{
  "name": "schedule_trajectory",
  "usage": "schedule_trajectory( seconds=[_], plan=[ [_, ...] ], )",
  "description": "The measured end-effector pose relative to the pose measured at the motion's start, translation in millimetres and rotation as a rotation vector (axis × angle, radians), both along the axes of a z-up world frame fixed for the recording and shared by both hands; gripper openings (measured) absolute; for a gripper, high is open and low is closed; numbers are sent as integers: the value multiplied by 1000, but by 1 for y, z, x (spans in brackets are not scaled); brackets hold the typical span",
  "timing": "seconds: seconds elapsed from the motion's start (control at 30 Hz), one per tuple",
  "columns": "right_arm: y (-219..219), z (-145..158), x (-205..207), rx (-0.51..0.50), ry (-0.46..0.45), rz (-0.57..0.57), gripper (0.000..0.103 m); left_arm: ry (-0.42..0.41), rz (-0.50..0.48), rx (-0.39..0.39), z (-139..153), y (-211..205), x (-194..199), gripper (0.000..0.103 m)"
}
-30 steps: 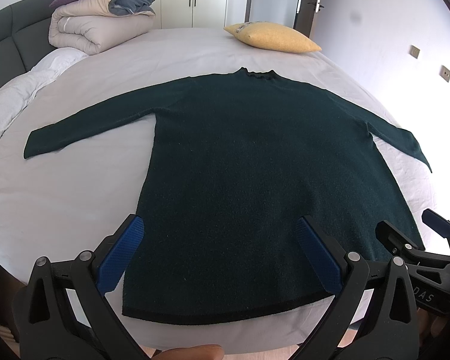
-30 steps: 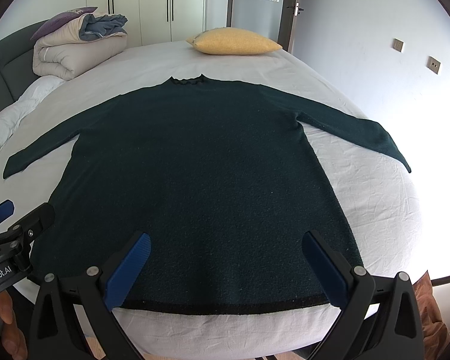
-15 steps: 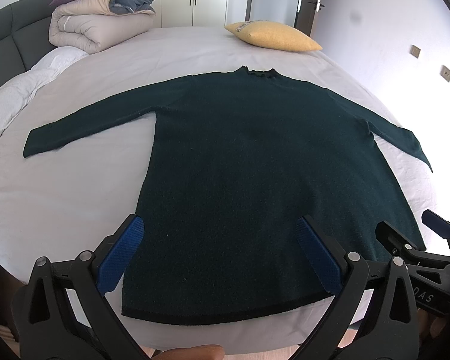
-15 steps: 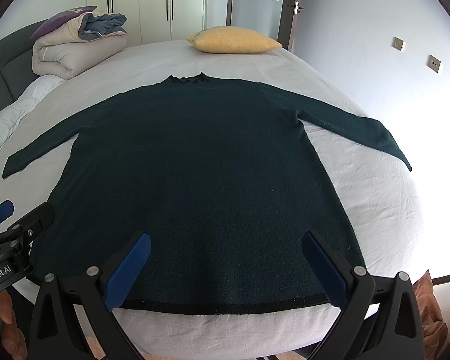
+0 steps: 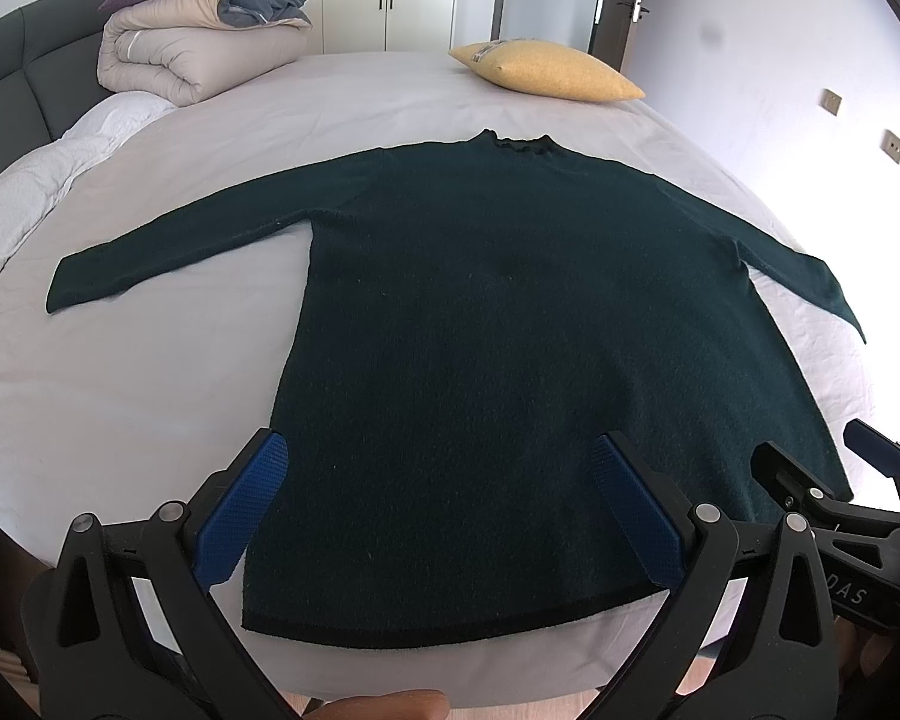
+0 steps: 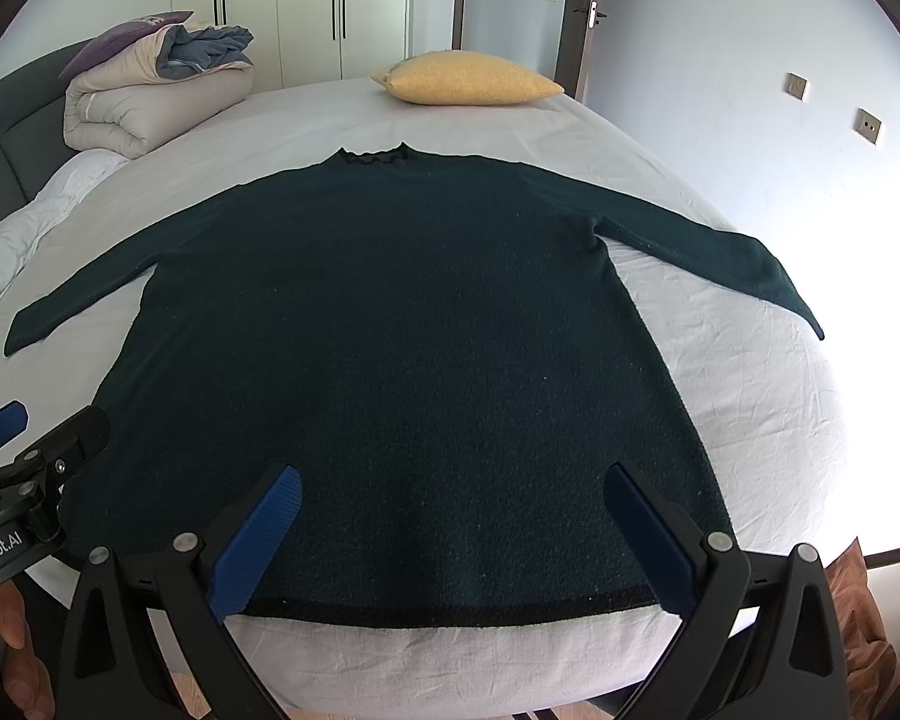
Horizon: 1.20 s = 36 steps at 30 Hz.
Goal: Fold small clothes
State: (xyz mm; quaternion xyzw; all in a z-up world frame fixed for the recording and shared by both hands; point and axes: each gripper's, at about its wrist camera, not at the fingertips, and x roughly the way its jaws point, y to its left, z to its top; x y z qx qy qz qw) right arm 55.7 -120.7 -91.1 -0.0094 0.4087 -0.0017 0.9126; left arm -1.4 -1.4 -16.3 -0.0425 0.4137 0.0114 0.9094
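Fingers: left gripper apart, right gripper apart | sweater hem near bed edge

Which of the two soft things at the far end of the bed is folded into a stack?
The beige duvet at the far left, by the headboard, is folded; the yellow pillow lies single and flat.

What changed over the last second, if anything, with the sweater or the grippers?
Nothing visibly changed. The dark green sweater still lies flat on the bed, sleeves spread, and the left gripper and right gripper stay open above its hem, holding nothing.
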Motion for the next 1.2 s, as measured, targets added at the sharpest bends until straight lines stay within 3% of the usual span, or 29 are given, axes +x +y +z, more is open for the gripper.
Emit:
schedule_trajectory(
  seconds=[1.2],
  plan=[
    [-2, -15, 1, 3, 23, -2, 103, 26, 0, -8, -14, -4, 4, 103]
  ],
)
